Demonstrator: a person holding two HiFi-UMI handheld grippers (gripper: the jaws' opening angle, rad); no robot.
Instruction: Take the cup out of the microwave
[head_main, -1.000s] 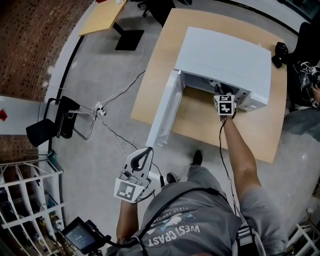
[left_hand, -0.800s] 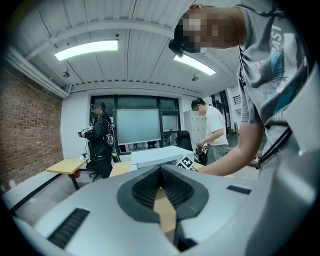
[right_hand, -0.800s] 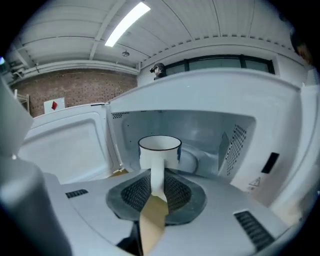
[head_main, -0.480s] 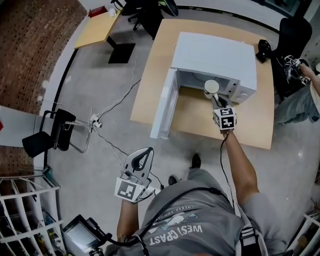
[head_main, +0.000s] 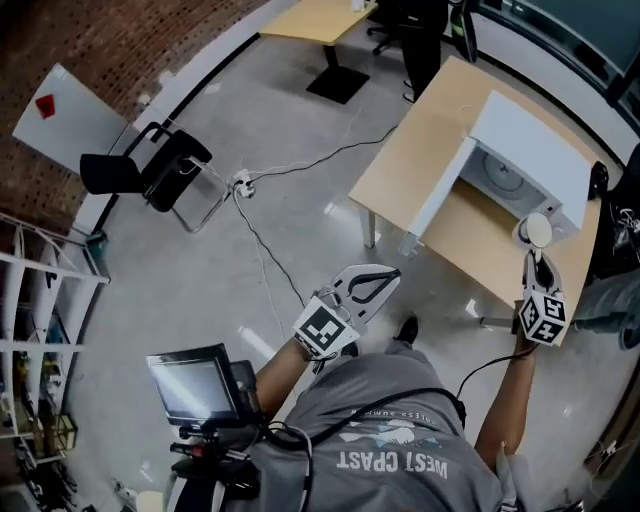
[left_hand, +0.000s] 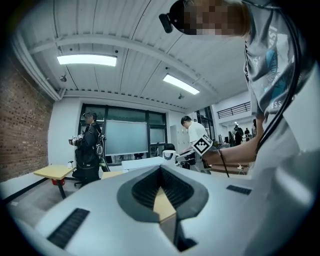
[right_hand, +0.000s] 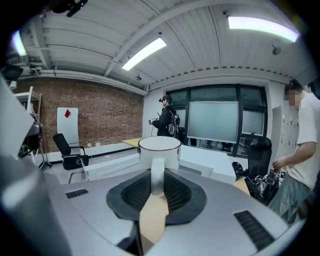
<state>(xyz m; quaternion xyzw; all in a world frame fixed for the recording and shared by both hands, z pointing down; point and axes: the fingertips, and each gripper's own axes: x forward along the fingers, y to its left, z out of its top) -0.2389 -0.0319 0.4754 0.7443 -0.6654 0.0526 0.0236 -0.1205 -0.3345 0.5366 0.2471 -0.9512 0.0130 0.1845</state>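
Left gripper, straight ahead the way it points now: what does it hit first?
The left gripper would most likely meet the open microwave door first; the table edge lies just under that line. Depth is unclear.

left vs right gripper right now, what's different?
Load: the right gripper is clamped on the white cup by its handle; the left gripper has its jaws together on nothing.
Place: the right gripper is out at the table by the microwave; the left gripper is near the person's body, above the floor.
Shared: same two-jaw build, each with a marker cube.
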